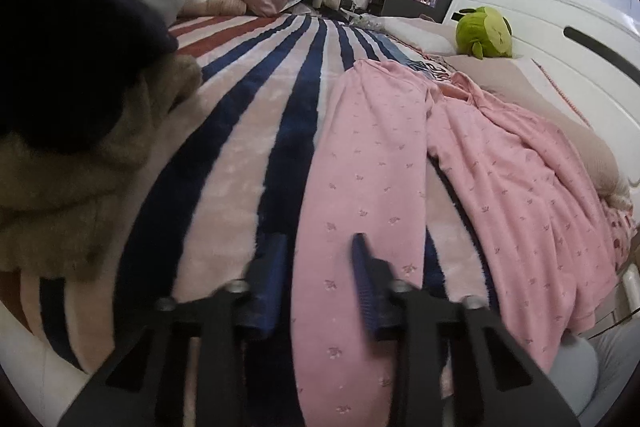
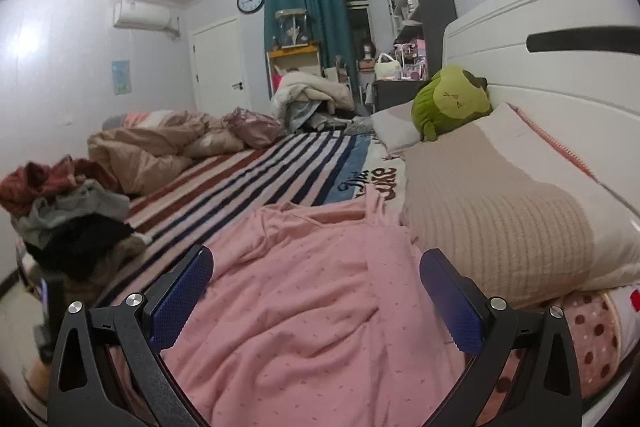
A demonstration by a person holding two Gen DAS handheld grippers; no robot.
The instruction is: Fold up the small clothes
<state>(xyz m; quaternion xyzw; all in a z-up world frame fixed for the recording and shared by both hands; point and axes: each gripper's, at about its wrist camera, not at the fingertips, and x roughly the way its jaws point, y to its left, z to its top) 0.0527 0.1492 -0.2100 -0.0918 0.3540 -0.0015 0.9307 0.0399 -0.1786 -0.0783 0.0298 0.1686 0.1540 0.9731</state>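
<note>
A pink garment with a small flower print (image 1: 376, 163) lies spread on the striped blanket (image 1: 248, 115). In the left wrist view one long folded part runs toward me and a wider part (image 1: 520, 187) lies to its right. My left gripper (image 1: 320, 247) is open just above the near end of the long part, holding nothing. In the right wrist view the same pink garment (image 2: 320, 299) fills the foreground with thin straps at its far edge. My right gripper (image 2: 316, 267) is wide open above it, empty.
A pile of dark, grey and tan clothes (image 2: 76, 227) sits at the left, close in the left wrist view (image 1: 72, 155). A beige pillow (image 2: 500, 211), a green plush toy (image 2: 448, 99) and the white headboard (image 2: 560, 75) lie on the right. A crumpled duvet (image 2: 160, 147) lies far back.
</note>
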